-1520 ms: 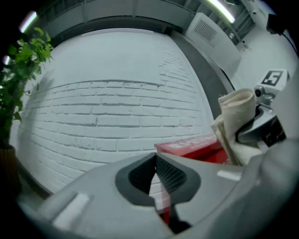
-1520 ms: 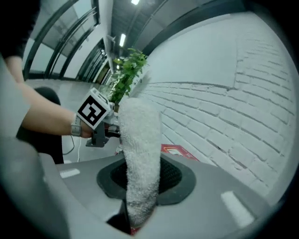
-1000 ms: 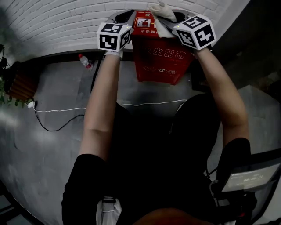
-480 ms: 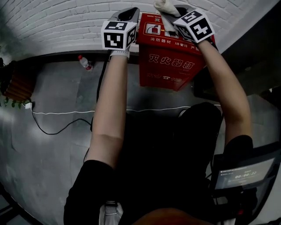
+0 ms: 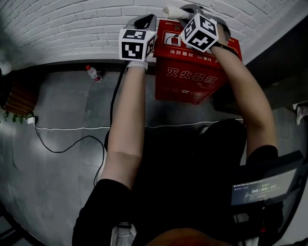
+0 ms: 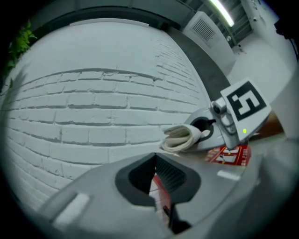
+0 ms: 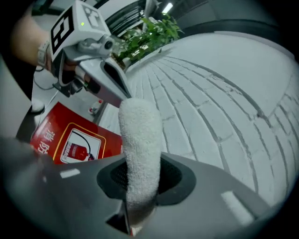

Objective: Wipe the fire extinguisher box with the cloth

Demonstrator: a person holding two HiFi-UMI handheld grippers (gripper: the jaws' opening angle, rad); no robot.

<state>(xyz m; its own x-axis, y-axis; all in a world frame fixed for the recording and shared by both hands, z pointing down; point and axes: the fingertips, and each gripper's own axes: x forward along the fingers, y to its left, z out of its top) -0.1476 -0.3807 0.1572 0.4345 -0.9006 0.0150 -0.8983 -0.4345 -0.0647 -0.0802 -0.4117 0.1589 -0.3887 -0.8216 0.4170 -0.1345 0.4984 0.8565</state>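
Leftward along the back edge of the box top is where our right gripper (image 5: 188, 9) has slid in the last half second, its marker cube now tipped over toward the left gripper (image 5: 144, 21). We have the right jaws clamped on the cloth (image 7: 139, 140), a rolled white terry wad that stands out past the fingertips toward the white brick wall (image 5: 72, 24).

We see the fire extinguisher box (image 5: 192, 79) standing on the grey floor (image 5: 57, 158) against that wall. It is bright red, with a row of large white characters across its front and smaller white print below. On its top sits a white panel with a yellow border and a picture of a red extinguisher.

Our left gripper is at the box's back left corner. Its jaws are drawn almost together, with a thin strip of the red box in the narrow gap between them.
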